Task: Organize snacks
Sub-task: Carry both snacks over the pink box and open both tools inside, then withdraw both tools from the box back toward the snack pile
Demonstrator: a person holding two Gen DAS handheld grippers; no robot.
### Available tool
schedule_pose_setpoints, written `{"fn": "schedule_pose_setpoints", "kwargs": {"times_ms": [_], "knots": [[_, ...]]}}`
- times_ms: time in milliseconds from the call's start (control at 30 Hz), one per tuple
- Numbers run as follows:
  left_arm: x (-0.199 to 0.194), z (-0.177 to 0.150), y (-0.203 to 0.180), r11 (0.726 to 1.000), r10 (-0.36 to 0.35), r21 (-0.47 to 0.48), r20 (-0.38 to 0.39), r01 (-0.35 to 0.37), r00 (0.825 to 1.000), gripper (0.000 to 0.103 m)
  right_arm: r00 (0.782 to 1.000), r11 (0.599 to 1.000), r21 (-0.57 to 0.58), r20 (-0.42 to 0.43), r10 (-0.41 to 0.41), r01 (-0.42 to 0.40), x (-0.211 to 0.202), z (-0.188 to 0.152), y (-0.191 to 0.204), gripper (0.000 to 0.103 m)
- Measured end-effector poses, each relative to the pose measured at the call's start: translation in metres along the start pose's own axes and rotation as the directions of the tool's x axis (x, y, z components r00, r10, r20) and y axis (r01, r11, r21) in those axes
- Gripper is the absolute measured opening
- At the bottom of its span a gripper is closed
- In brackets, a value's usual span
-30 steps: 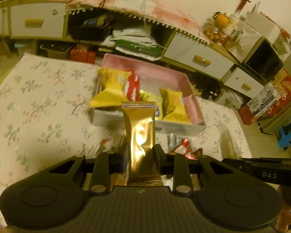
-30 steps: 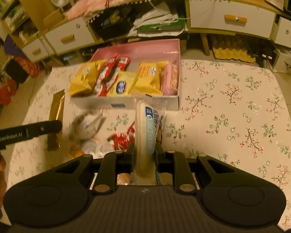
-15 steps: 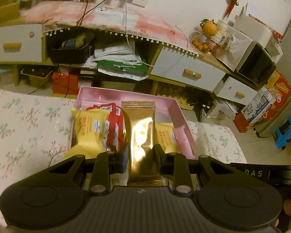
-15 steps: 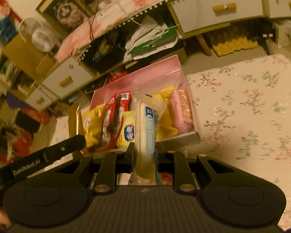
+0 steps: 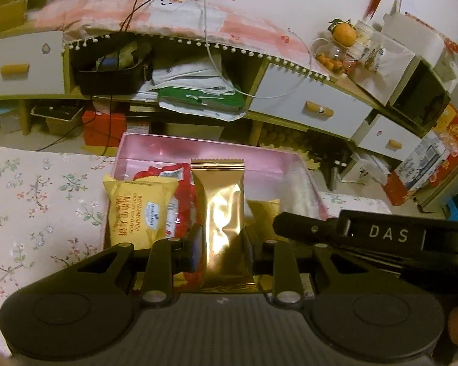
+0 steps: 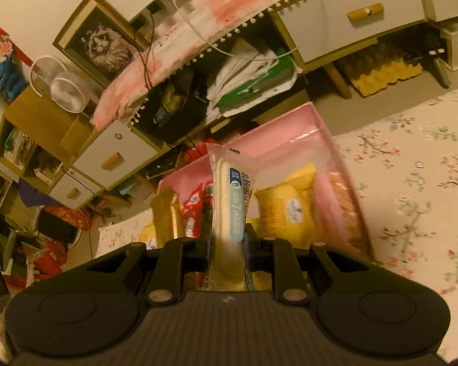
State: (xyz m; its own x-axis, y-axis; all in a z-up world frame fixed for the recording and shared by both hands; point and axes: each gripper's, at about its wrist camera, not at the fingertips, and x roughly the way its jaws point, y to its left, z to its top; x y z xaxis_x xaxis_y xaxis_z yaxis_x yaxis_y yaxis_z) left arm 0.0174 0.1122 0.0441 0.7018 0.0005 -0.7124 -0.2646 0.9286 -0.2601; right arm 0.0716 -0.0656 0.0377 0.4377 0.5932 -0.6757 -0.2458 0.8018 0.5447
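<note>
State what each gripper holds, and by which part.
Left gripper: gold packet, clamped near its lower end. Right gripper: clear-wrapped white snack, also low down.

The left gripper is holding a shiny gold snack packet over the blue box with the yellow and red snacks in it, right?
Not quite: the box is pink, not blue, as the left wrist view shows. The rest holds: the left gripper holds the gold packet over it, with yellow snacks and red snacks inside.
</note>
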Motion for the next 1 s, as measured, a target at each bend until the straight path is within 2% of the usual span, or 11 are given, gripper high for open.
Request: {"fn": "schedule_pose_setpoints", "kwargs": {"times_ms": [67,200,333,633,733,933,1000], "knots": [[0.000,0.000,0.002,1.000,0.010,-0.008,0.003,-0.010,1.000,0.033,1.000,1.000,0.000,-0.002,0.004,-0.004,0.004,0.001,0.003,0.023],[-0.007,0.004,0.002,1.000,0.017,-0.009,0.024,-0.017,1.000,0.041,1.000,1.000,0.008,0.015,0.001,-0.001,0.003,0.001,0.003,0.034],[-0.014,0.007,0.001,1.000,0.010,0.001,0.033,-0.010,0.999,0.043,1.000,1.000,0.025,0.022,-0.002,0.002,-0.005,0.006,0.000,0.034],[-0.054,0.016,0.008,0.996,-0.035,-0.076,0.080,0.041,0.996,0.044,1.000,1.000,0.002,-0.002,-0.021,0.021,-0.027,0.010,0.010,0.034],[-0.066,0.012,0.010,0.996,-0.021,-0.083,0.072,0.027,0.997,0.046,1.000,1.000,-0.023,-0.001,-0.021,0.021,-0.043,0.008,0.015,0.034],[-0.092,-0.013,0.014,0.998,0.031,-0.053,0.031,-0.029,0.999,0.049,0.996,0.991,-0.105,-0.016,-0.089,0.087,-0.079,0.001,0.033,0.034],[-0.102,-0.021,0.016,0.998,0.028,-0.058,0.017,-0.027,0.999,0.050,0.997,0.989,-0.122,-0.017,-0.081,0.078,-0.094,-0.005,0.037,0.037]]}}
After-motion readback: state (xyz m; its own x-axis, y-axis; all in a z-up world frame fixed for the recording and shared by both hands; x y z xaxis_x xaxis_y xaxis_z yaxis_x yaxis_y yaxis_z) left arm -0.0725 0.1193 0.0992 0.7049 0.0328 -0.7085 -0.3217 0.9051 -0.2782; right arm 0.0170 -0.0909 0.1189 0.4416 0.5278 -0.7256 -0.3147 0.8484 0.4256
